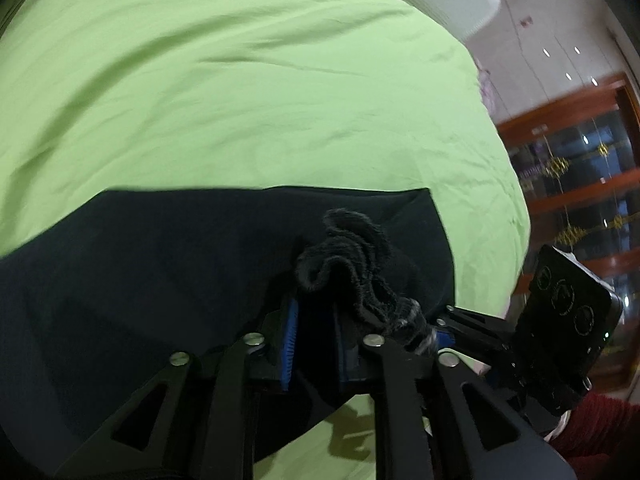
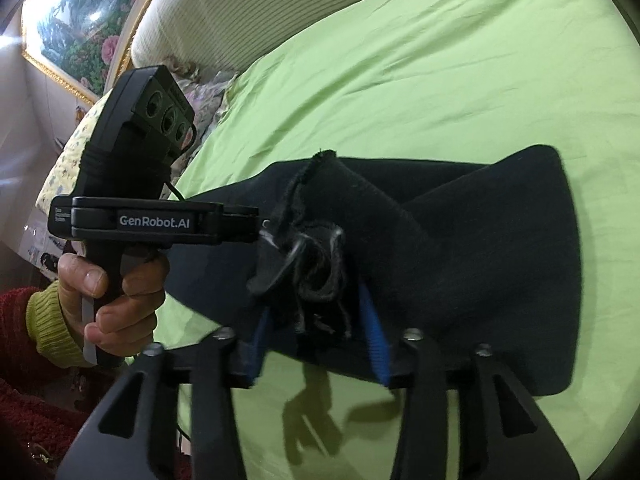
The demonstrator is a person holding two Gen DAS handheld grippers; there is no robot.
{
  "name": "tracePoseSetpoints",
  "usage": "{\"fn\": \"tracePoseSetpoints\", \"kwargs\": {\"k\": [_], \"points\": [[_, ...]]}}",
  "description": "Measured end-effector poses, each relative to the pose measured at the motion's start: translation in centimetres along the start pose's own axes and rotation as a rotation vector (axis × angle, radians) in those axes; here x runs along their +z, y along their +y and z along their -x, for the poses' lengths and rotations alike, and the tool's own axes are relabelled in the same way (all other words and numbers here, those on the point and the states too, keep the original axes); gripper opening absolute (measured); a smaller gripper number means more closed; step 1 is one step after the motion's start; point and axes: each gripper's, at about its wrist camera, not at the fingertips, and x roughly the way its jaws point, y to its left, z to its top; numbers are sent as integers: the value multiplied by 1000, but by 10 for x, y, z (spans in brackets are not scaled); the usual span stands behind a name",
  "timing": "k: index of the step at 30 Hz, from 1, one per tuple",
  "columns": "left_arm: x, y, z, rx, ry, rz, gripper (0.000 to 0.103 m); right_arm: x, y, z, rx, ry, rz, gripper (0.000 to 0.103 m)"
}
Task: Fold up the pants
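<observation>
- The left gripper [image 1: 314, 344] is clenched on the pants [image 1: 168, 280]: dark cloth fills the narrow gap between its two blue pads [image 1: 291, 334], and a bunched, ruffled edge of the fabric [image 1: 352, 256] rises just past the fingertips.
- Beyond and to the left of that claw, the rest of the dark garment spreads flat over the green bedsheet [image 1: 240, 80]; under the claw the cloth hangs clear of the sheet, where a shadow falls.
- The right gripper [image 2: 320, 320] stands wider, yet it too grasps the pants [image 2: 480, 240]: a thick wad of fabric with frayed strands [image 2: 320, 272] sits between its blue pads [image 2: 374, 328] and touches both.
- Ahead and to the right of the right claw, the garment lies folded in overlapping layers on the green bedsheet [image 2: 440, 60].
- Seen from the right wrist, the left gripper [image 2: 262, 220] comes in from the left, its tip buried in the same bunch, just beside the right claw's fingers.
- The left hand [image 2: 112, 300] wraps that tool's handle, with a red sleeve [image 2: 16, 320] and yellow-green cuff [image 2: 44, 320] at the wrist.
- Behind it stand a cream headboard [image 2: 224, 12] and a framed painting [image 2: 80, 20].
</observation>
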Motion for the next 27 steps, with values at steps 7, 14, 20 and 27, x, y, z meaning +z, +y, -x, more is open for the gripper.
{"fn": "tracePoseSetpoints", "kwargs": {"k": [7,14,20,27], "points": [[-29,26,32,6,-99,150,46,6,16,-4,50,56,25,51],[-63,49,71,69,-187,260,60,20,39,1,91,67,77,51],[-94,78,99,102,-254,385,64,42,68,-8,111,72,148,51],[-136,110,129,154,-349,521,64,58,91,-27,128,113,213,51]]}}
